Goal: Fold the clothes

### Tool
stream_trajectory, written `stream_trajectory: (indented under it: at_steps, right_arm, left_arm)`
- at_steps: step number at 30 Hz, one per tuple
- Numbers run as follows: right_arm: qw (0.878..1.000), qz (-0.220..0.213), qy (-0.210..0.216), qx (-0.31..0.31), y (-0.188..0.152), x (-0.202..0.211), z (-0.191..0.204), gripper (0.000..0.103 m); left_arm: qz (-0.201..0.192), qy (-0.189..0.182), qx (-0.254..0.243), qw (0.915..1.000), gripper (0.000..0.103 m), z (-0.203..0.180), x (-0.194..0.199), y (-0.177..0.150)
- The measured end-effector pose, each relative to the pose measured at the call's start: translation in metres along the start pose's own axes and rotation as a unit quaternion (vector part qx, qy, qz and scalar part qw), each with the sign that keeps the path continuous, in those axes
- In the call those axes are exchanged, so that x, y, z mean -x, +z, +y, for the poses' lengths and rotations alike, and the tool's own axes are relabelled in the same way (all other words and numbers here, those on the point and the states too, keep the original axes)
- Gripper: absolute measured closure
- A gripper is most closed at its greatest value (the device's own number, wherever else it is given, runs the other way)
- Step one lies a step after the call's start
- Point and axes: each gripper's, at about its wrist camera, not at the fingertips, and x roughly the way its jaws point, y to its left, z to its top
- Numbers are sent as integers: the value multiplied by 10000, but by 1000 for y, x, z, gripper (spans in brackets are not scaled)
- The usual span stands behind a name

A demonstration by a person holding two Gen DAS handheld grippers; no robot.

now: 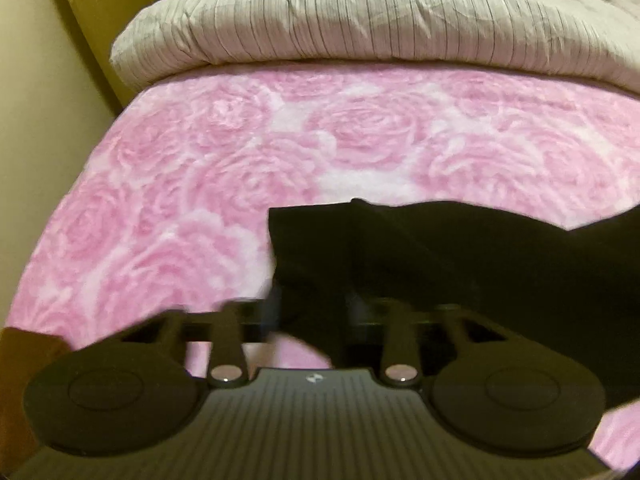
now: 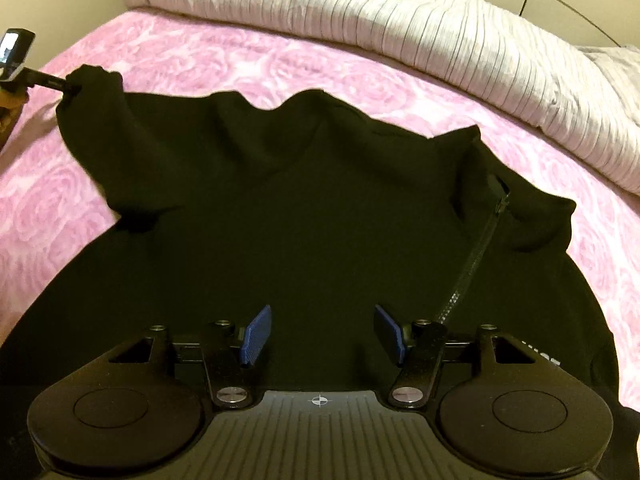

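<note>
One black zip-up top (image 2: pixel 304 208) lay spread on the pink rose-patterned blanket (image 2: pixel 168 56), most of it flat, its zipper (image 2: pixel 472 264) running up the side away from the door (image 1: pixel 92 20). From where I stood it looked a soft, limp, fairly light garment, the sort that would sag and bunch wherever it was not held, and drag a little on the fleecy blanket rather than slide. The metal-looking zip seemed the only stiff line in it, likely to resist a crease across it.

On the door side of the top, the left gripper (image 2: pixel 72 87) had the end of one sleeve (image 2: pixel 92 96) pinched between nearly closed jaws, the cloth lifted off the blanket and pulled out toward the bed's edge; in its own view the fingers were blurred and buried in dark fabric. The right gripper (image 2: pixel 322 332) hovered over the body of the top, its blue pads (image 2: pixel 256 334) standing well apart with nothing between them, not pressing on anything.

I judged the best holds to be the sleeve ends, the shoulders and the hem corners, where a pinch gathers the doubled cloth and carries a whole edge over.

Beyond the top, toward the headboard end, lay a wide bare stretch of blanket before the folded grey striped quilt (image 1: pixel 340 16), so room for laying a sleeve across was plentiful. On the door side the blanket fell away at the mattress edge, quite near the held sleeve, and anything drawn further out that way could slip off
</note>
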Motion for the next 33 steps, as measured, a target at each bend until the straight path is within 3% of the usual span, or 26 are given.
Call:
stream_trajectory:
  at_steps: [3, 8, 13, 18, 26, 33]
  right_arm:
    - [10000, 12, -17, -20, 5, -2, 1, 42]
    - [9999, -153, 48, 41, 19, -1, 7, 42]
    - [9999, -127, 109, -19, 21, 5, 12, 42]
    - [9995, 65, 32, -312, 8, 25, 7, 42]
    - [9873, 215, -160, -1566, -26, 82, -24, 42]
    - [9760, 315, -320, -2129, -87, 150, -46, 42]
  left_arm:
    - [16, 222, 440, 9988, 92, 23, 26, -10]
    - [347, 377, 335, 9981, 91, 23, 36, -33]
    - [353, 522, 602, 9962, 72, 24, 33, -36]
    - [219, 639, 742, 9950, 73, 23, 61, -37]
    - [305, 217, 512, 9980, 70, -24, 151, -70]
    - [526, -304, 143, 9981, 68, -98, 235, -116]
